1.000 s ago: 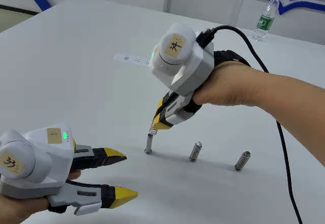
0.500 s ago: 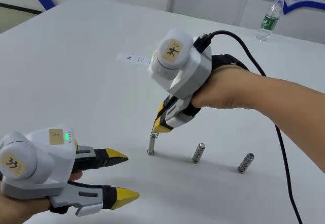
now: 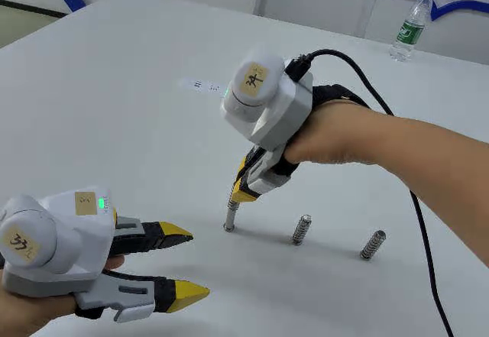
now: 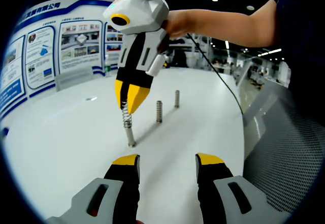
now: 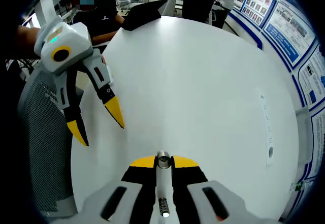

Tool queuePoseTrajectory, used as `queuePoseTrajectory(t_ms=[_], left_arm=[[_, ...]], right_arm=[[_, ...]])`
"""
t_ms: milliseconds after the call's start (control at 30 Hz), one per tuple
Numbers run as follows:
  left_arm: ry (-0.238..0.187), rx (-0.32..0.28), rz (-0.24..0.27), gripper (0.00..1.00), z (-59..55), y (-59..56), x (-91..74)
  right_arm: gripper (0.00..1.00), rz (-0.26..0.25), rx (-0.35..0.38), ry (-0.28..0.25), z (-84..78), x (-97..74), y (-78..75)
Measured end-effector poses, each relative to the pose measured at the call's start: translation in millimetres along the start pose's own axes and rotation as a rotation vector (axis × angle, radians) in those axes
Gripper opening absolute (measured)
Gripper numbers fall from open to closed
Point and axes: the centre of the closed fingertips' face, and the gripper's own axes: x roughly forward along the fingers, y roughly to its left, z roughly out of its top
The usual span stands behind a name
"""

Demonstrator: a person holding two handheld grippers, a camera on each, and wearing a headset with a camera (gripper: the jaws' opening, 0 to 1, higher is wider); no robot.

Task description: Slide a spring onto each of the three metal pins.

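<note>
A white table (image 3: 114, 123) carries everything. Over its near part, the right gripper (image 3: 243, 193), held in a hand (image 3: 336, 131), points steeply down with its jaws closed on a spring (image 4: 125, 113). The left gripper (image 3: 186, 264) hovers nearer the table's near edge, lying roughly level with its yellow-tipped jaws apart and nothing between them, aimed toward the pins. A black cable (image 3: 428, 245) runs from the right gripper across the table toward the near edge. A water bottle (image 3: 412, 25) stands by the far edge, well apart from the work. Three metal pins stand upright in a row. The middle pin (image 3: 302, 230) and the right-hand pin (image 3: 373, 244) each wear a spring. The left-hand pin (image 3: 229, 218) has a bare lower shaft, and the held spring hangs directly above it, its lower end meeting the pin's top in the left gripper view.
</note>
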Motion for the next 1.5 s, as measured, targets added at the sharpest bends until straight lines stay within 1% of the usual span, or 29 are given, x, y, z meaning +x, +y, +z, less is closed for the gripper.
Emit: queuePoseTrajectory(t_ms=[333, 667, 900, 1167, 1500], left_arm=[[-0.001, -0.004, 0.001, 0.45, -0.7, 0.3, -0.1], [0.004, -0.007, -0.002, 0.45, -2.1, -0.4, 0.1], [0.003, -0.012, 0.002, 0.45, -3.0, 1.0, -0.6], [0.006, -0.014, 0.002, 0.45, -4.1, 2.0, -0.8], [0.001, -0.010, 0.001, 0.46, -0.4, 3.3, 0.6]], right_arm=[[0.12, 0.011, 0.011, 0.040, -7.7, 14.8, -1.6], [0.12, 0.025, 0.025, 0.049, -10.3, 26.2, 1.7], [0.13, 0.033, 0.032, 0.055, -13.5, 32.5, 4.0], [0.13, 0.033, 0.055, 0.040, -15.2, 31.8, 4.5], [0.14, 0.015, 0.078, 0.010, -17.7, 22.6, 3.0]])
